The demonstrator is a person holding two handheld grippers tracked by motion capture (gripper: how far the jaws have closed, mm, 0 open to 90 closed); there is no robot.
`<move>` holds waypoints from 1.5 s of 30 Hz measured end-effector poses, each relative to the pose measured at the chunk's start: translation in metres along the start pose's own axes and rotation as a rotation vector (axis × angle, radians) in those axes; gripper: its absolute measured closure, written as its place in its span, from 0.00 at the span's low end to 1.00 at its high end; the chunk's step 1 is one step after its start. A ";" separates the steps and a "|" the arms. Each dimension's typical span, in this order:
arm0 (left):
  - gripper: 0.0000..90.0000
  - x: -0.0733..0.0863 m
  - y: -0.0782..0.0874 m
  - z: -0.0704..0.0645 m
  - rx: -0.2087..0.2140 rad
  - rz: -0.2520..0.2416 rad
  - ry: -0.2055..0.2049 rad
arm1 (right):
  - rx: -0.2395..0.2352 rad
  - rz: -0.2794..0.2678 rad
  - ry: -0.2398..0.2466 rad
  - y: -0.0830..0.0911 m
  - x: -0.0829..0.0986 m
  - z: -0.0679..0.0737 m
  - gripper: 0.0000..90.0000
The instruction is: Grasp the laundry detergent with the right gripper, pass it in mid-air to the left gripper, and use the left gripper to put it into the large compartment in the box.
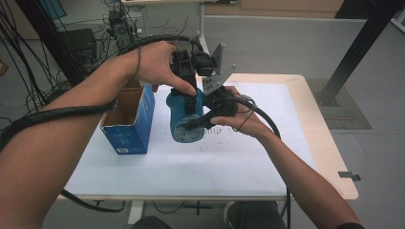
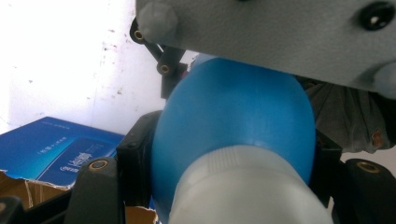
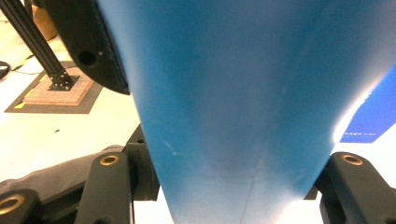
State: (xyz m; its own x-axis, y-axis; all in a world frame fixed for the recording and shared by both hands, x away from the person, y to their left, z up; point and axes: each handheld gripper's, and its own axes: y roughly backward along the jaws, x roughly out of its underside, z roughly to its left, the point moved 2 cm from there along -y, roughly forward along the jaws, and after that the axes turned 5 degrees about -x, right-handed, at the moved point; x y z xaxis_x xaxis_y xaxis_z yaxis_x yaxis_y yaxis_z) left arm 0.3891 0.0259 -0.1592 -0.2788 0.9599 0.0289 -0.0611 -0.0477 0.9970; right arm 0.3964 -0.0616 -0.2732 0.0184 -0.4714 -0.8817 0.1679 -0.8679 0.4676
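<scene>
Bottle (image 1: 185, 119), blue plastic, smooth body widening to a rounded shoulder, white ribbed cap at one end; pale clear-looking label patch at its lower end in the high view. Held up off the white-covered table (image 1: 248, 157), near its middle, tilted, between both tools. Left claw (image 1: 187, 83) clamped on the upper part, jaws pressed to either side of the blue shoulder just past the cap (image 2: 243, 186). Right claw (image 1: 203, 117) clamped across the body from the other side, jaws flush against the blue wall. Just left of the bottle, apart from it, stands a blue cardboard box (image 1: 131, 124), top flaps open; brown inside, contents not visible.
</scene>
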 end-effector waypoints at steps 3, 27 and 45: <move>0.40 0.000 0.000 0.000 0.002 0.003 0.001 | -0.002 -0.002 0.000 0.000 0.000 0.000 0.47; 0.40 0.001 0.010 0.008 -0.006 0.013 0.046 | 0.049 0.020 -0.074 0.008 0.011 0.000 0.20; 0.40 0.036 0.045 0.044 -0.036 -0.005 0.309 | 0.298 0.128 -0.340 0.073 0.052 -0.001 0.06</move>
State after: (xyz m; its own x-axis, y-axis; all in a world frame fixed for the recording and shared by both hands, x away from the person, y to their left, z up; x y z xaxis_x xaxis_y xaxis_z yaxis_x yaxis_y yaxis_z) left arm 0.4187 0.0703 -0.1107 -0.5566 0.8308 -0.0047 -0.0953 -0.0582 0.9937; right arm 0.4110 -0.1490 -0.2848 -0.3123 -0.5588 -0.7683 -0.1064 -0.7831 0.6128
